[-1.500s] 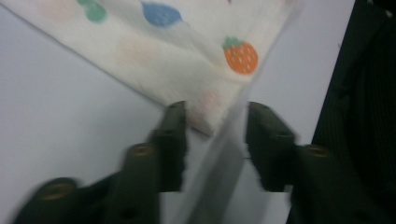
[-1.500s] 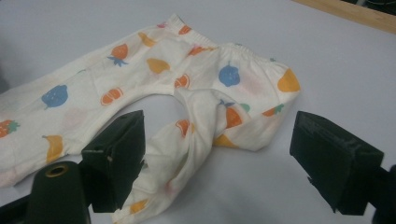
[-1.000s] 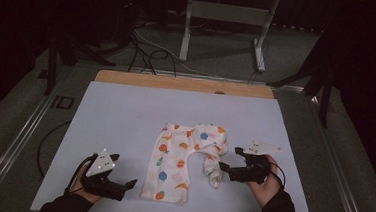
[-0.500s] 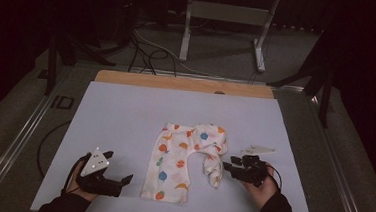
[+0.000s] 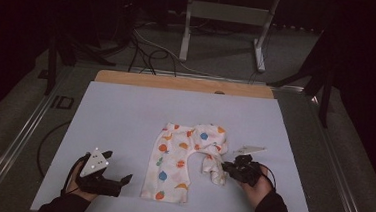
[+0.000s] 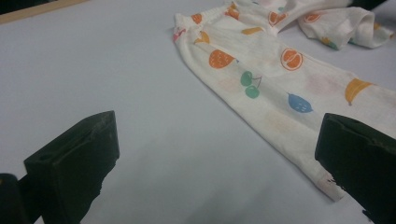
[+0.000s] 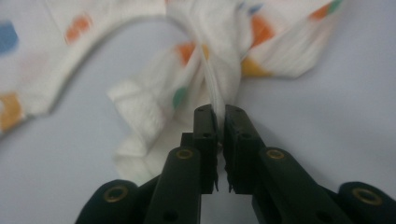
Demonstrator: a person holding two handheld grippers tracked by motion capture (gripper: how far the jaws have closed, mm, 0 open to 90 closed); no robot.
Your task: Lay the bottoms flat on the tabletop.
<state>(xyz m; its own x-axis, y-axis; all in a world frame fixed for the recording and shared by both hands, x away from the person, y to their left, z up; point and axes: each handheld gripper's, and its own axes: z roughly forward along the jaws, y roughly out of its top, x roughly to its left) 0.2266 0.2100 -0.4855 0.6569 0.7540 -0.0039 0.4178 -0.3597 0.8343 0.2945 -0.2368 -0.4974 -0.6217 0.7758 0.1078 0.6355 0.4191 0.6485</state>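
Observation:
A small pair of white baby trousers point(image 5: 179, 160) printed with coloured fruit lies on the pale table point(image 5: 124, 121); one leg is flat, the other is crumpled at the right. My right gripper point(image 5: 224, 167) has just been closing and is now shut on a fold of that crumpled leg point(image 7: 217, 88), the cloth pinched between its fingertips point(image 7: 205, 119). My left gripper point(image 5: 123, 180) rests low on the table to the left of the flat leg point(image 6: 280, 93), jaws wide open with nothing between them.
A wooden strip point(image 5: 182, 83) runs along the table's far edge. Beyond it stand a metal frame point(image 5: 227, 18) and cables point(image 5: 145, 48) on a dark floor. Bare table surface stretches left of and behind the trousers.
The right gripper has sunk toward the crumpled leg and its jaws have come together on the cloth. The left gripper has stayed put.

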